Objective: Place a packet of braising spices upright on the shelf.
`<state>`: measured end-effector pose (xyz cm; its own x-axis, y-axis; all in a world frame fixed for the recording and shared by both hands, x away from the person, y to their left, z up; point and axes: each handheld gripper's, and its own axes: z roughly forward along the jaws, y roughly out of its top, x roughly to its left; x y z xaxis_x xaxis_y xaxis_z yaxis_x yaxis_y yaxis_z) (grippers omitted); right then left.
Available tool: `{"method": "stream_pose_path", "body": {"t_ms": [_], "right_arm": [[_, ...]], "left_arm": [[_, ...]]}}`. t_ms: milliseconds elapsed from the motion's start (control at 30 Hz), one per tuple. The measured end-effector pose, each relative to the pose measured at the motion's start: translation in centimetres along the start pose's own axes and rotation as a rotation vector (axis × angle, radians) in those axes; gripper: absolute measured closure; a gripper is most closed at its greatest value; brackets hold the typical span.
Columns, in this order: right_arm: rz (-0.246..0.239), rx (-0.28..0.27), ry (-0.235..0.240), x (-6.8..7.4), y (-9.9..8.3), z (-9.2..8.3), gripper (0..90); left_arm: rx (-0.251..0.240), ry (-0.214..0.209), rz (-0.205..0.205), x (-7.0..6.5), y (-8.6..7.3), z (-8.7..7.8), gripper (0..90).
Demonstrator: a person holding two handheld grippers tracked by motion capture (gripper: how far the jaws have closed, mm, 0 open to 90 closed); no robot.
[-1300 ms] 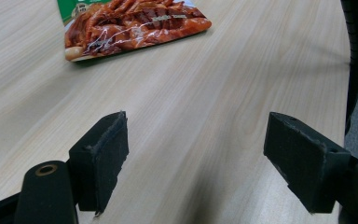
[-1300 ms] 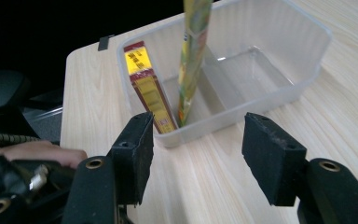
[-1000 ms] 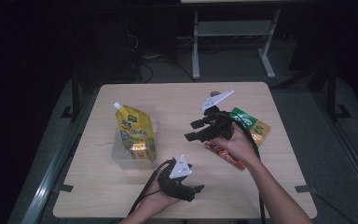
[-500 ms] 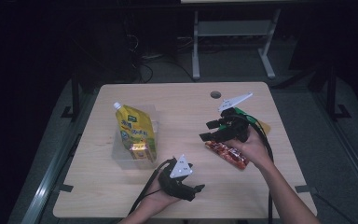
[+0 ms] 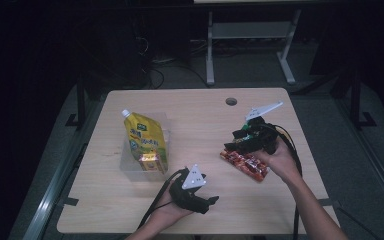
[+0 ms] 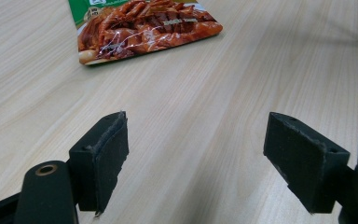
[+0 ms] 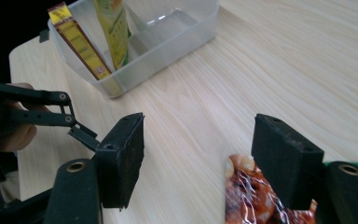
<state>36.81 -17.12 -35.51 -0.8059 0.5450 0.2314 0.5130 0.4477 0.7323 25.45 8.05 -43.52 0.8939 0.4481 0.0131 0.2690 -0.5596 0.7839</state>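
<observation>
Over red pouch (image 5: 244, 164), right claw (image 5: 234, 141) agape

One tub (image 5: 130, 167), three food packets (image 5: 245, 164).

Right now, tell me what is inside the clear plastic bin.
The clear plastic bin holds a yellow spouted pouch leaning upright, and a small yellow-brown packet standing at its near corner. The bin's floor under the pouch is covered, so anything lying flat there cannot be made out.

My left gripper (image 6: 196, 154) has its jaws wide apart over bare table (image 6: 205, 93); ahead lies a red snack packet (image 6: 144, 28), untouched.
</observation>
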Motion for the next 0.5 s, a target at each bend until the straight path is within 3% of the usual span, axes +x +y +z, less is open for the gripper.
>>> {"method": "stream_pose_path", "body": {"t_ms": [200, 500], "right_arm": [[0.029, 0.003, -0.022, -0.7, -0.9, -0.8, 31.4], [0.04, -0.005, -0.078, -1.4, -2.0, -2.3, 30.9]], "left_arm": [[0.015, 0.0, 0.018, -0.2, 0.4, 0.3, 23.7], [0.016, -0.01, 0.004, 0.5, 1.4, 0.6, 31.2]]}}
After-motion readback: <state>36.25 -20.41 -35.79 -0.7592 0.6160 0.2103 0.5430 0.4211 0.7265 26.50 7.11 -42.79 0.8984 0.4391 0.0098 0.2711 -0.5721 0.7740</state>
